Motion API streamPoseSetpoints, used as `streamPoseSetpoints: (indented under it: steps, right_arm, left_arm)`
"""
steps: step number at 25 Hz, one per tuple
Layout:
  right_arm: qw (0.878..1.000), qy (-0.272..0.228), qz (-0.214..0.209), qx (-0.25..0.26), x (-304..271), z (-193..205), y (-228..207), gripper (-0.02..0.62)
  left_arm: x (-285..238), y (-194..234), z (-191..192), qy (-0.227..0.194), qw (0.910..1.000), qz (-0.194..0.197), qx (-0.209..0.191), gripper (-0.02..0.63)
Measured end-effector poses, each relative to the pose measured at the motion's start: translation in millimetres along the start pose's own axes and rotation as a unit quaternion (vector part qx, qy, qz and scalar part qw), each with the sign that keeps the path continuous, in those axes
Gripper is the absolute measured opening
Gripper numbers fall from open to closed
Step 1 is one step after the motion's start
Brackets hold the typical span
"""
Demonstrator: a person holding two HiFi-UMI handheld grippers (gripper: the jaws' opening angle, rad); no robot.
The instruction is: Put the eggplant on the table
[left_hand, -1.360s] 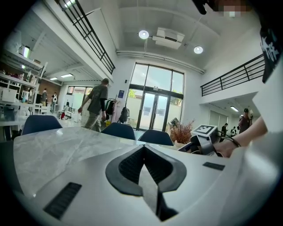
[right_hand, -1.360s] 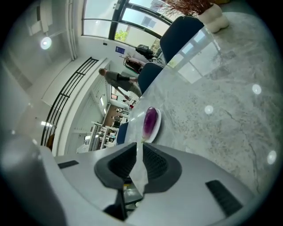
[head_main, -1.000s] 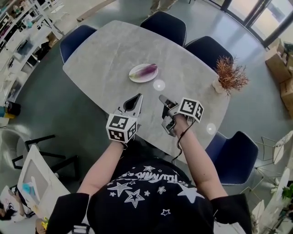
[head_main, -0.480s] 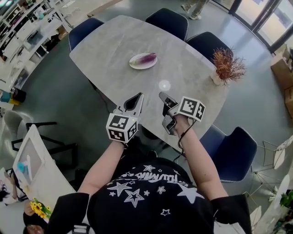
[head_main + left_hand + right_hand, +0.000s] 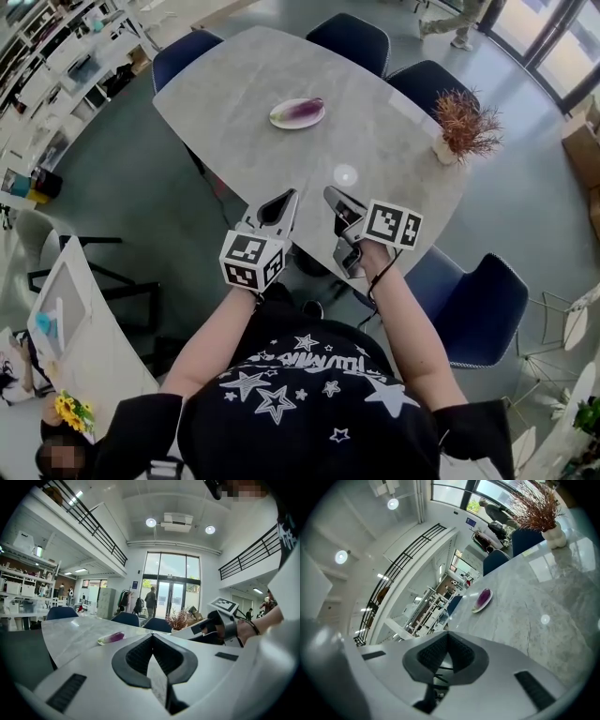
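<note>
Left tongs [image 5: 287,198] and right tongs [image 5: 331,195] pressed together, empty, poised near grey marble table [image 5: 234,89] edge. Purple eggplant [image 5: 303,110] on white plate [image 5: 280,119], well apart, likely awaiting pickup.

Bright, even daylight pours from the tall glass doors [image 5: 171,592] and round ceiling lamps [image 5: 151,522]. Lamp glare spots the grey marble table [image 5: 244,84]. Fisheye distortion bends and darkens both gripper views' edges.

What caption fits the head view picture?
Left gripper and right gripper, both shut and empty, hover by a grey table; the eggplant lies on a plate.
</note>
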State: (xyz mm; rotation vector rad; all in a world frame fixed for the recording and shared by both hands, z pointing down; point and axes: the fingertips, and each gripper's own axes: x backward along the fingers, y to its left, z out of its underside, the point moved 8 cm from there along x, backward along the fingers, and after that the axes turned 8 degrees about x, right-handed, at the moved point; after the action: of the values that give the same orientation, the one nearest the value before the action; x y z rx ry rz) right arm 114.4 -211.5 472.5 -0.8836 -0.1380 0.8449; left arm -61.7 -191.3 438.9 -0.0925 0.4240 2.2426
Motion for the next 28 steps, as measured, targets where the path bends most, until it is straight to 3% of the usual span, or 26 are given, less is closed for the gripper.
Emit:
streamPoseSetpoints:
  steps: [10,16,28]
  right_arm:
    - [0.999,-0.019,0.034,0.026,17,15,15,0.005]
    - [0.995,-0.021,0.055,0.086,24,31,54,0.005]
    - [0.989,0.001,0.077,0.129,42,85,108,0.005]
  left_arm:
    - [20,2,-3,0.004,0.9999,0.015,-0.002,0.008]
    - [63,5,-3,0.003,0.9999,0.015,-0.005,0.008]
    - [136,0,13,-0.005,0.9998,0.019,0.006,0.008]
